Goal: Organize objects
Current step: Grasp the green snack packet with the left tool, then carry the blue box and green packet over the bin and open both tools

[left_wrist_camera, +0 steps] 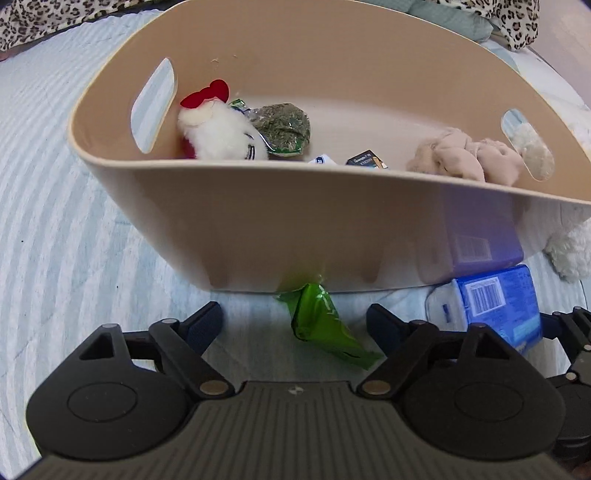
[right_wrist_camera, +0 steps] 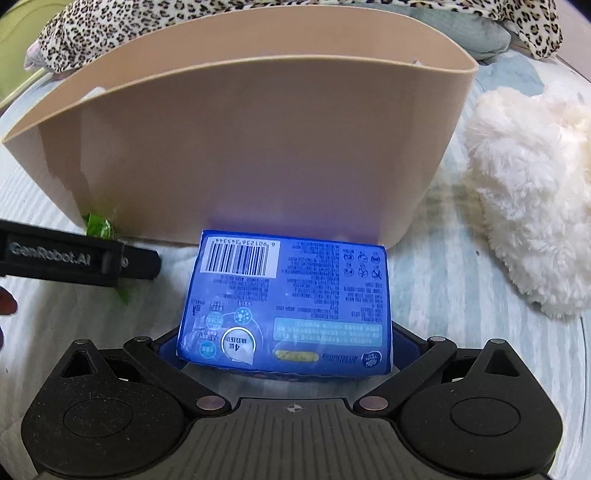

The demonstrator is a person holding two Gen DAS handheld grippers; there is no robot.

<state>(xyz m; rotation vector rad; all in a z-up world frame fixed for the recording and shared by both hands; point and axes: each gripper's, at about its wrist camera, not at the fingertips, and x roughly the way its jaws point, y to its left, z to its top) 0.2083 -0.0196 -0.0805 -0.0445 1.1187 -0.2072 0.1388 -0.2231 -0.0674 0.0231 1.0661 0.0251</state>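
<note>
A beige plastic basket (left_wrist_camera: 280,221) stands on the bed, also in the right wrist view (right_wrist_camera: 258,155). Inside lie a white plush with a red bow (left_wrist_camera: 218,129), a bag of dried herbs (left_wrist_camera: 284,127), small packets (left_wrist_camera: 365,160) and a beige plush (left_wrist_camera: 461,153). My left gripper (left_wrist_camera: 295,325) is open around a green wrapper (left_wrist_camera: 325,328) lying in front of the basket. My right gripper (right_wrist_camera: 284,343) is closed on a blue tissue pack (right_wrist_camera: 291,306), which touches the basket's wall; the pack also shows in the left wrist view (left_wrist_camera: 495,306).
A fluffy white plush (right_wrist_camera: 532,199) lies right of the basket. Leopard-print fabric (right_wrist_camera: 110,26) and a grey-green cloth (right_wrist_camera: 461,26) lie behind it. The bed cover (left_wrist_camera: 55,221) is pale blue with stripes. The left gripper's side (right_wrist_camera: 77,258) shows at the left.
</note>
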